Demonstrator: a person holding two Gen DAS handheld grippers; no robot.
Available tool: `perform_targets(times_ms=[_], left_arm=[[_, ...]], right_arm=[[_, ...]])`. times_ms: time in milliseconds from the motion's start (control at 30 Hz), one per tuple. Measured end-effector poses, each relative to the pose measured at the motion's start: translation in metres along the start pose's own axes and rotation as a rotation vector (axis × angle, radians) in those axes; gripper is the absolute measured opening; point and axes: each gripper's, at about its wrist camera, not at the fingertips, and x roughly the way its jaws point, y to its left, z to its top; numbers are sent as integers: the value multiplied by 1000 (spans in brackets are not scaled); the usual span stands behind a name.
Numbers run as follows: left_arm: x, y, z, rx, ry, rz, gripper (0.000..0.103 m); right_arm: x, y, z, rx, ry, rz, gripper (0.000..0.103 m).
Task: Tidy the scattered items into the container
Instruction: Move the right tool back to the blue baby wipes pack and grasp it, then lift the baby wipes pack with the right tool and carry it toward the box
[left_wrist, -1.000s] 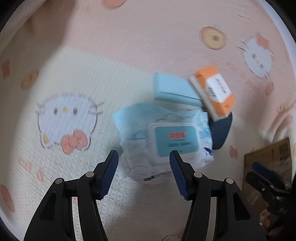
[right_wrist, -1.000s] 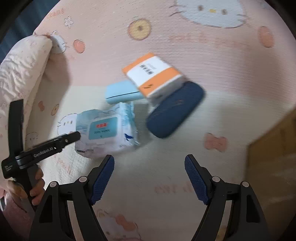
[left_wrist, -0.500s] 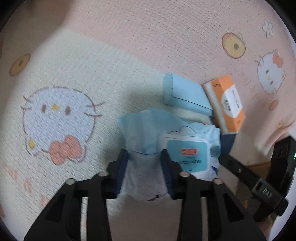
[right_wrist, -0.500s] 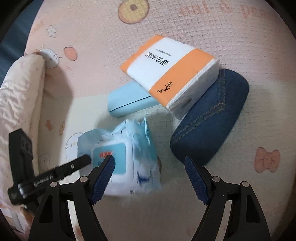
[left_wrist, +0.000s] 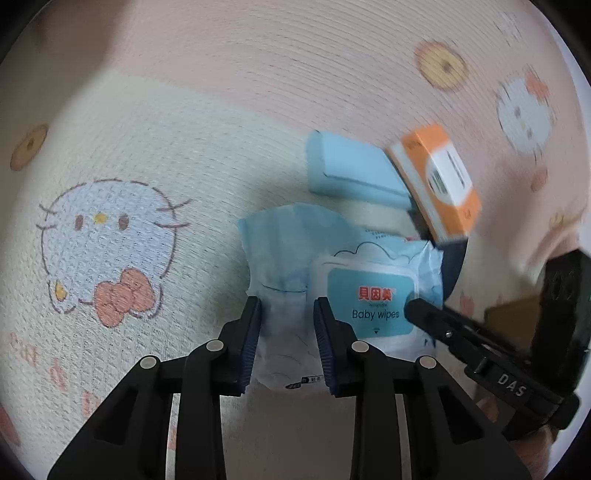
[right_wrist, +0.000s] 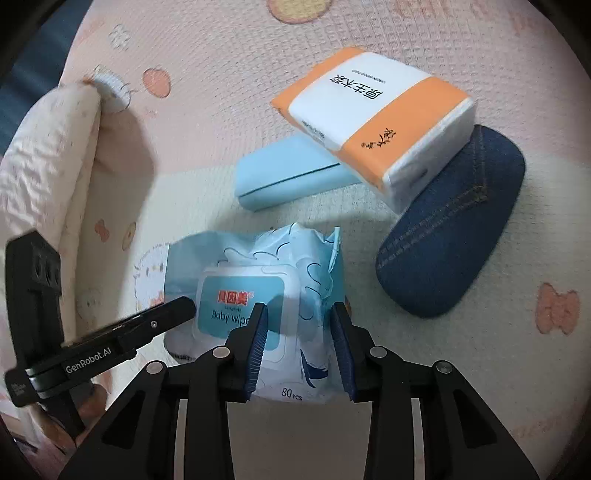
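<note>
Both tongs are pinching the same soft pack of baby wipes (right_wrist: 258, 295). From where I sit I see my left tongs (left_wrist: 286, 332) squeezing the crinkly left end of the pack. Those tongs closed a moment ago, and the blue pads press the wrapper on both sides. My right tongs (right_wrist: 297, 341) have just closed too. One pad sits on the lid label and the other on the right edge of the pack, so the right end is caught between them.

The wipes lie on a pink and cream mat (right_wrist: 221, 92) with cartoon cat faces on it. In the right view, a rumpled pale blanket (right_wrist: 44, 155) is at the far left edge. Moving right, my left tongs poke in from the left, touching the pack near its lid. Farther away, past the wipes, is a light blue case (right_wrist: 280, 173). To its right is an orange and white tissue pack (right_wrist: 373, 110), which leans with one end on the blue case and the other on a dark denim case (right_wrist: 450, 240). The denim case lies to the right of the wipes, close but not touching.

In the left view, a brown cardboard corner (left_wrist: 513, 317) peeks out at the right, behind my right tongs. I cannot tell what it is.
</note>
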Motion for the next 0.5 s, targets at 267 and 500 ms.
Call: perform_targets(times_ms=[267, 500], left_arm=[[6, -29, -27, 93, 51, -42, 32], [12, -72, -60, 218, 103, -80, 32]], right_arm=[[-27, -25, -38, 93, -14, -16, 33], [-63, -54, -74, 159, -32, -94, 33]])
